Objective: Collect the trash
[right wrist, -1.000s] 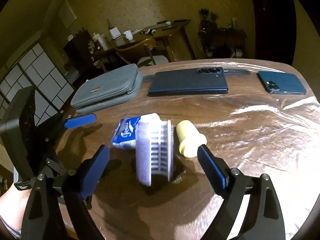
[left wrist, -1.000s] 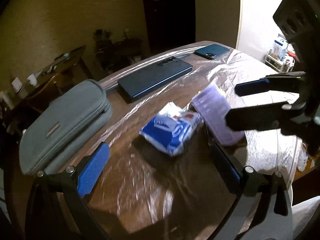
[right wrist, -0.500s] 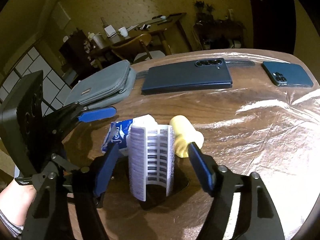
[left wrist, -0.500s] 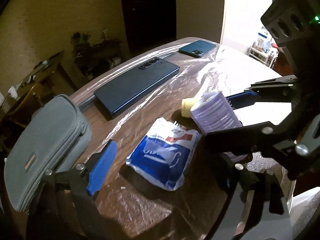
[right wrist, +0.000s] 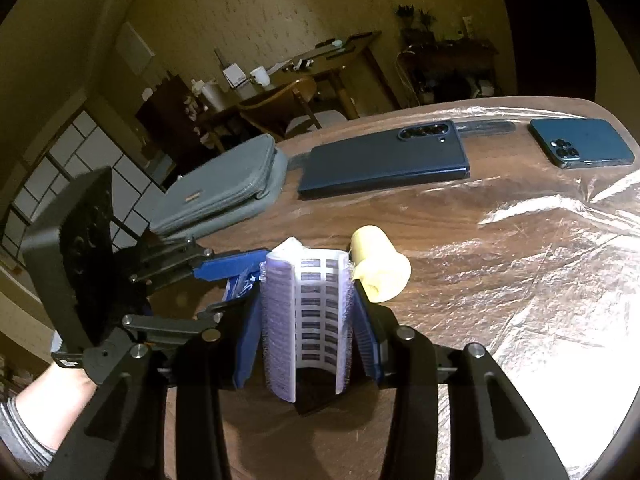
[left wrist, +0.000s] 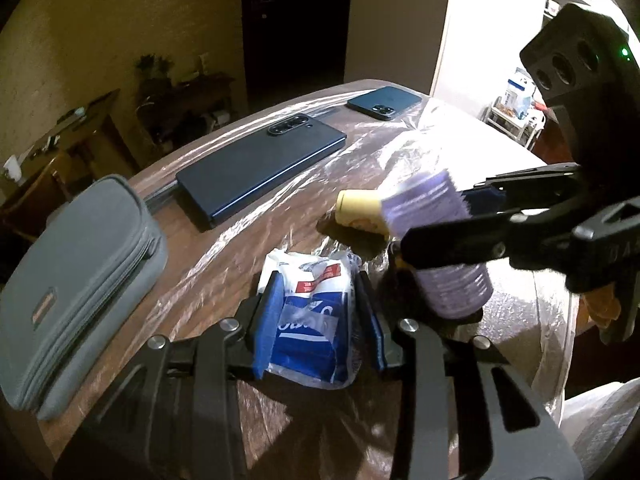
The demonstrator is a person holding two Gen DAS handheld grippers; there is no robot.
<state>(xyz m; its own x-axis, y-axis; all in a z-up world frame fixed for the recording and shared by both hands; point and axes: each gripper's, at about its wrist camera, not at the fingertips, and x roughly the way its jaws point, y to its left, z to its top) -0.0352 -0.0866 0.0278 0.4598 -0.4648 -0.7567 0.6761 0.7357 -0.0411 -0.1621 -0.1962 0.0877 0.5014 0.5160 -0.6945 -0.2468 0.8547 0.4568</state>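
While the left gripper (left wrist: 318,316) is clamping the crumpled blue-and-white tissue packet (left wrist: 310,320), the right gripper (right wrist: 306,328) is squeezing the purple bristly hair roller (right wrist: 306,320) on the tabletop (right wrist: 460,220).

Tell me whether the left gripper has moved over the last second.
Yes. The left gripper advanced toward the blue-and-white packet and closed on it; earlier its fingers were wide apart, short of the packet. The grey pouch now sits beside it.

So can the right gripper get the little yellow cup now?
Probably not yet. The right gripper is shut on the purple roller, so its jaws are full; the yellow cup lies just beyond.
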